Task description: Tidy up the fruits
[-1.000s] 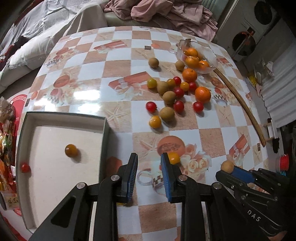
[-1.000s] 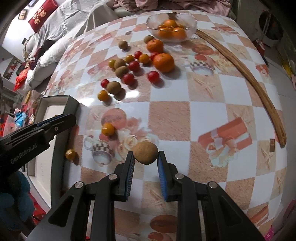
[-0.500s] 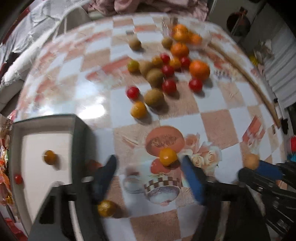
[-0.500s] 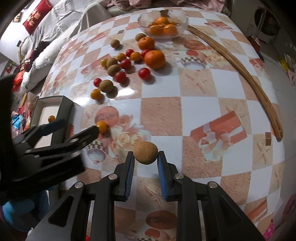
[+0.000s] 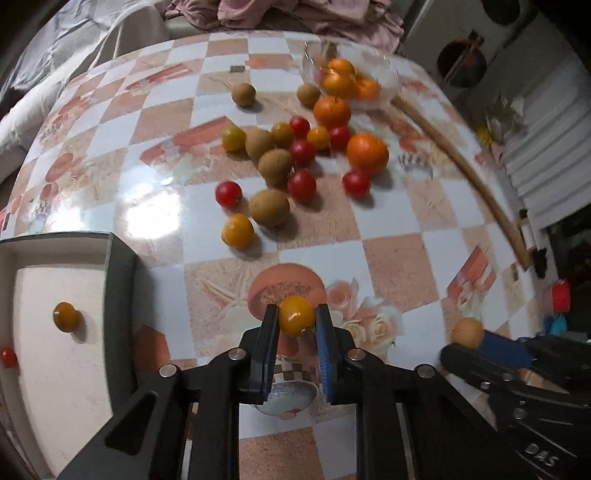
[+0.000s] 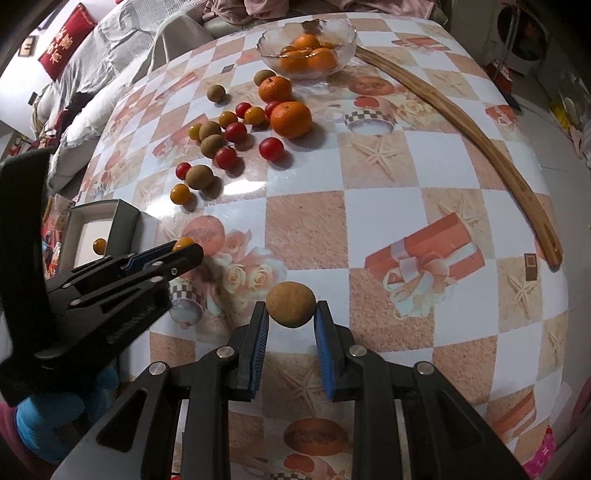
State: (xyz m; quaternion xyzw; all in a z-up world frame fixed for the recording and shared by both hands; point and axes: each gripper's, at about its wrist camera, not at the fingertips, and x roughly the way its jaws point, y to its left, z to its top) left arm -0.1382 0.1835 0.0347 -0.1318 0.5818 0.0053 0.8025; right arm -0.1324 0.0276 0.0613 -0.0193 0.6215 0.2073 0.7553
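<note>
My left gripper [image 5: 295, 320] is shut on a yellow cherry tomato [image 5: 296, 315], low over the table; it also shows in the right wrist view [image 6: 183, 244]. My right gripper [image 6: 290, 310] is shut on a brown longan [image 6: 291, 303] and shows at the right of the left wrist view [image 5: 468, 332]. Loose red and yellow tomatoes, brown longans [image 5: 269, 207] and oranges [image 5: 367, 149] lie in a cluster farther back. A glass bowl [image 6: 341, 35] holds several oranges. A grey tray [image 5: 119, 266] at the left holds a yellow tomato [image 5: 65, 316] and a red one [image 5: 7, 357].
A long curved wooden stick [image 6: 480, 138] lies along the table's right side. A sofa with blankets and clothes [image 5: 288, 14] stands behind the table. Snack packets [image 6: 55, 218] lie past the tray at the left edge.
My left gripper swung right, opened wide, then closed on the yellow tomato that lay on the cloth. My right gripper kept hold of the longan and drifted slightly.
</note>
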